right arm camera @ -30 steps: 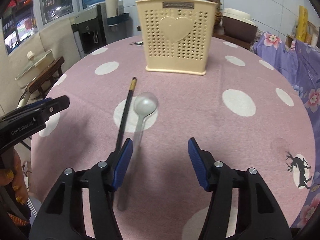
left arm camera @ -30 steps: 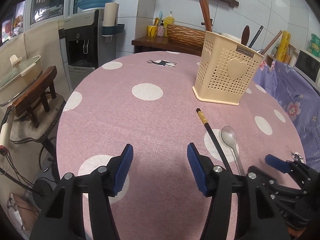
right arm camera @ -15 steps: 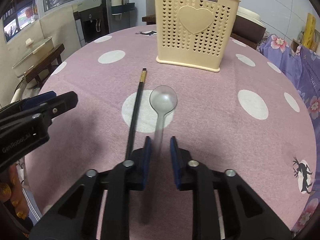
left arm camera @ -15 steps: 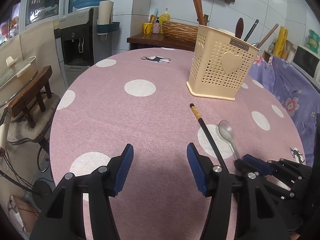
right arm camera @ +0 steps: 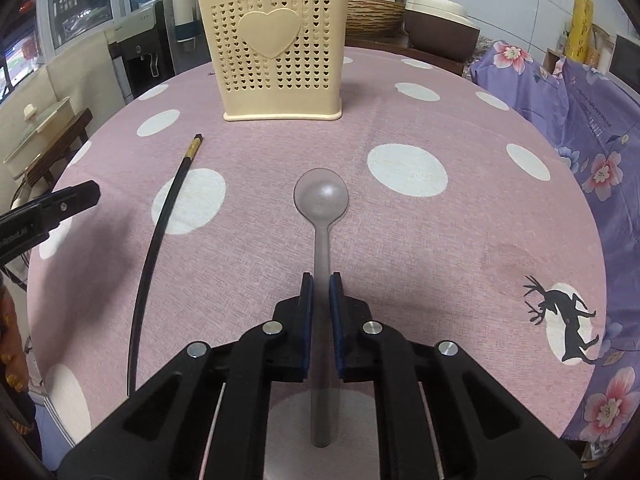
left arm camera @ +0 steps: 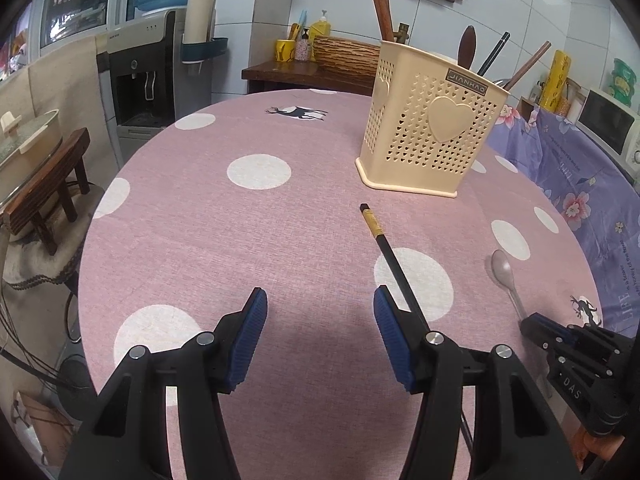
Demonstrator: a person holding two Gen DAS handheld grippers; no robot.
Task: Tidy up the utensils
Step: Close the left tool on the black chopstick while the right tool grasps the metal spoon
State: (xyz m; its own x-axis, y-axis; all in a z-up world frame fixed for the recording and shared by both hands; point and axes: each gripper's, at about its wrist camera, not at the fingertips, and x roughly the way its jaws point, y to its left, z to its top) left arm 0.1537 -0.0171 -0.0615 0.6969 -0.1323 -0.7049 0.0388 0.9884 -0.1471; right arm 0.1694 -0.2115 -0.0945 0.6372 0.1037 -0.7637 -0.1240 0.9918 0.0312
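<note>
Left wrist view: since the earlier frames the spoon (left arm camera: 505,276) has shifted off the white dot to a spot further right on the table (left arm camera: 280,240), its handle running into the right gripper (left arm camera: 538,326) at the lower right. The left gripper (left arm camera: 320,332) hangs over bare cloth, jaws well apart and empty; the black chopstick (left arm camera: 394,266) lies just beside its right finger. The perforated holder (left arm camera: 428,140) stands well beyond, already stocked with utensils.

Right wrist view: the right gripper (right arm camera: 320,292), wide apart a second ago, has narrowed around the spoon (right arm camera: 321,200) handle. The jaws are opening slightly, yet the handle sits between the pads and appears clamped. The bowl points toward the holder (right arm camera: 276,48). By judgement, the spoon is secured for lifting; the chopstick (right arm camera: 160,232) remains to be collected.
</note>
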